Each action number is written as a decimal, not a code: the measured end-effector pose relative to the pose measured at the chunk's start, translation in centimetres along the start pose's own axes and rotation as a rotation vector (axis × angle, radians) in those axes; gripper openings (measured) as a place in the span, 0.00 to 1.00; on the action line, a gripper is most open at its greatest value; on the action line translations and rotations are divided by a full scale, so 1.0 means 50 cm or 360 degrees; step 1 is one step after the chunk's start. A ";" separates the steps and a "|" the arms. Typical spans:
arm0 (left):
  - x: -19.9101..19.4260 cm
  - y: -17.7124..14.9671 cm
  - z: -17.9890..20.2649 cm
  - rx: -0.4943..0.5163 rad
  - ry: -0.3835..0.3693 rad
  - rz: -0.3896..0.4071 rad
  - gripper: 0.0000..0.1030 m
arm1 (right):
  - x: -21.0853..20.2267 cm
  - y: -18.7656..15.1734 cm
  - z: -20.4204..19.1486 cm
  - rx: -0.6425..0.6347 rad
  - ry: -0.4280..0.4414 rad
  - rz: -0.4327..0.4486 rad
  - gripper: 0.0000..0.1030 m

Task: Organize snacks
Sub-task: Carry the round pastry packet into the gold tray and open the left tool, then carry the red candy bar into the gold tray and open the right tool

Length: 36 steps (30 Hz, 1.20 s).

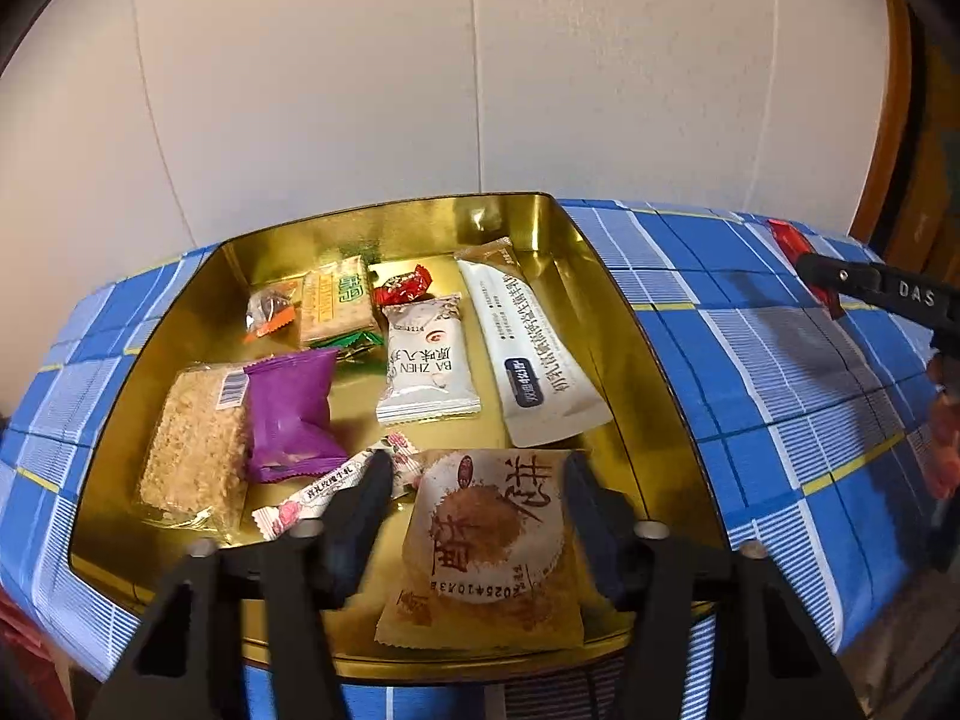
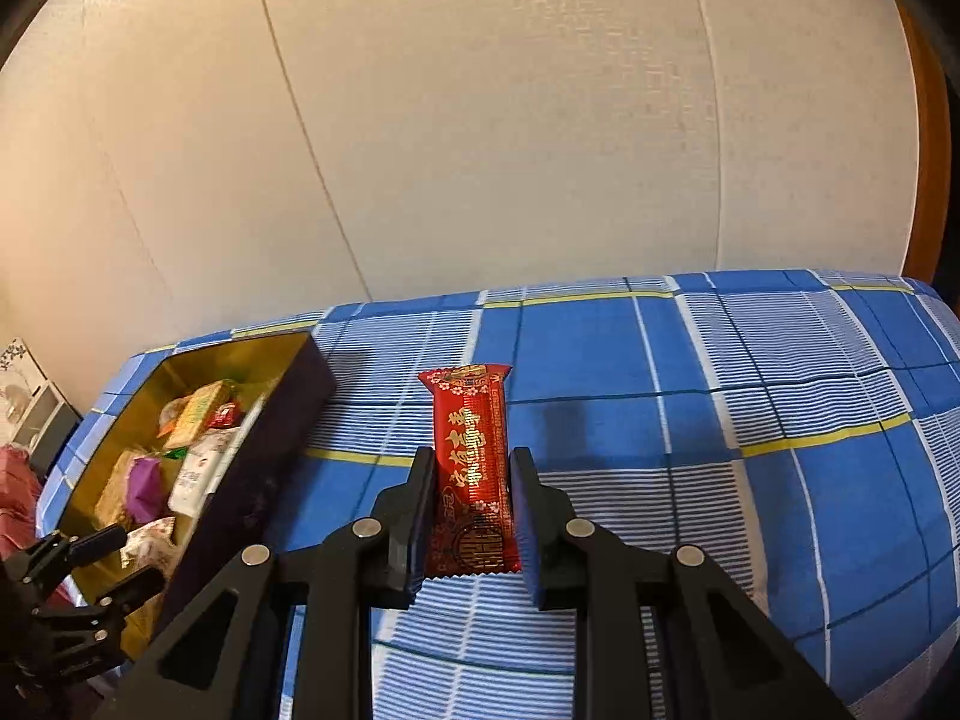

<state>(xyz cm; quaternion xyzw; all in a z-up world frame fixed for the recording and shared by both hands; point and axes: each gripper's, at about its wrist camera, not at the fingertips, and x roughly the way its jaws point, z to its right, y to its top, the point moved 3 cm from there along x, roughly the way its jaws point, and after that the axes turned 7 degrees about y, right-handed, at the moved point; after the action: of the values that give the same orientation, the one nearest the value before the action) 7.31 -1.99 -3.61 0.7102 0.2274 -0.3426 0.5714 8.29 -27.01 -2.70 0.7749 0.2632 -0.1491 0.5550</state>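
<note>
- Right wrist view: red snack packet (image 2: pixel 474 468) lying lengthwise on the blue checked cloth (image 2: pixel 780 396) of the desk, between the fingers of the right hand-held gripper (image 2: pixel 474 516).
- Jaws narrowly parted, one finger on each side of the packet; left finger right against its edge, right finger just beside it; cannot tell whether clamped or merely bracketing.
- Dark-walled tin (image 2: pixel 264 438) with gold interior just left of the packet, apart from it, filled with snacks.
- Left wrist view: round pastry packet (image 1: pixel 492 540) lying at the near edge of the tin (image 1: pixel 606 276), between the widely spread fingers of the left hand-held gripper (image 1: pixel 477 504); neither finger visibly pressing it.
- Further inside: pink-printed candy stick (image 1: pixel 336 492), purple packet (image 1: pixel 288 414), crumbly bar in clear wrap (image 1: pixel 192 450), white "BA ZHEN" packet (image 1: pixel 426 360), long white sachet (image 1: pixel 534 354), green-labelled cracker pack (image 1: pixel 333 300), small red candy (image 1: pixel 402 285).
- Beige wall panels (image 1: pixel 420 72) behind the desk.
</note>
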 end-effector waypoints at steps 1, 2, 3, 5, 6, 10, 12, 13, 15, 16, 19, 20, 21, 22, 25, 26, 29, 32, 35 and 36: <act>0.004 -0.001 -0.001 -0.0013 -0.0015 -0.0021 0.40 | -0.003 0.000 -0.005 -0.0004 0.0001 -0.0011 0.24; 0.008 -0.003 -0.002 -0.0027 -0.0027 -0.0043 0.38 | -0.003 0.003 -0.011 -0.0005 0.0013 -0.0020 0.23; 0.007 -0.003 -0.002 -0.0029 -0.0018 -0.0037 0.37 | -0.004 0.006 -0.018 -0.0002 0.0041 -0.0017 0.23; 0.004 -0.003 0.000 -0.0017 -0.0009 -0.0033 0.37 | -0.008 0.010 -0.035 -0.0034 0.0114 0.0013 0.23; 0.004 -0.004 0.000 -0.0018 -0.0006 -0.0036 0.37 | -0.008 0.009 -0.042 -0.0056 0.0134 0.0019 0.23; 0.001 -0.002 -0.012 -0.0068 0.0004 -0.0034 0.41 | -0.010 0.015 -0.076 -0.0049 0.0236 0.0008 0.24; -0.004 0.000 -0.025 -0.0108 0.0015 -0.0015 0.56 | -0.013 0.020 -0.094 -0.0061 0.0273 0.0026 0.24; -0.009 0.001 -0.033 -0.0124 0.0049 0.0006 0.65 | -0.011 0.021 -0.104 -0.0075 0.0286 0.0031 0.24; -0.024 0.004 -0.051 -0.0147 0.0114 0.0071 0.68 | -0.006 0.021 -0.126 -0.0094 0.0319 0.0026 0.24; -0.029 0.004 -0.059 -0.0155 0.0138 0.0089 0.69 | -0.002 0.021 -0.134 -0.0096 0.0332 0.0015 0.24; -0.041 0.004 -0.093 -0.0203 0.0258 0.0129 0.78 | 0.018 0.014 -0.162 -0.0101 0.0390 -0.0032 0.24; -0.046 0.003 -0.109 -0.0236 0.0286 0.0138 0.80 | 0.023 0.012 -0.174 -0.0109 0.0414 -0.0047 0.24; -0.049 0.002 -0.120 -0.0259 0.0302 0.0142 0.83 | 0.031 0.011 -0.184 -0.0119 0.0430 -0.0057 0.24; -0.052 0.001 -0.133 -0.0287 0.0326 0.0144 0.84 | 0.037 0.009 -0.195 -0.0133 0.0444 -0.0067 0.24; -0.062 -0.008 -0.170 -0.0359 0.0406 0.0151 0.85 | 0.057 0.000 -0.236 -0.0181 0.0487 -0.0108 0.24; -0.065 -0.011 -0.184 -0.0380 0.0444 0.0151 0.86 | 0.063 -0.003 -0.249 -0.0188 0.0513 -0.0126 0.24; -0.073 -0.020 -0.219 -0.0436 0.0504 0.0143 0.88 | 0.084 -0.005 -0.282 -0.0170 0.0628 -0.0211 0.24; -0.078 -0.034 -0.253 -0.0509 0.0528 0.0111 0.91 | 0.117 -0.004 -0.331 -0.0197 0.0704 -0.0358 0.24; -0.077 -0.046 -0.277 -0.0582 0.0558 0.0075 0.91 | 0.150 -0.011 -0.372 -0.0247 0.0681 -0.0502 0.24; -0.078 -0.050 -0.284 -0.0606 0.0554 0.0066 0.91 | 0.163 -0.014 -0.388 -0.0275 0.0656 -0.0555 0.24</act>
<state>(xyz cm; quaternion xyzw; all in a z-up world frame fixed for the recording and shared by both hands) 6.19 12.64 -0.73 0.6425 0.3681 -0.1544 0.6541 13.37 -6.65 -0.95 0.6816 0.5115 -0.0585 0.5199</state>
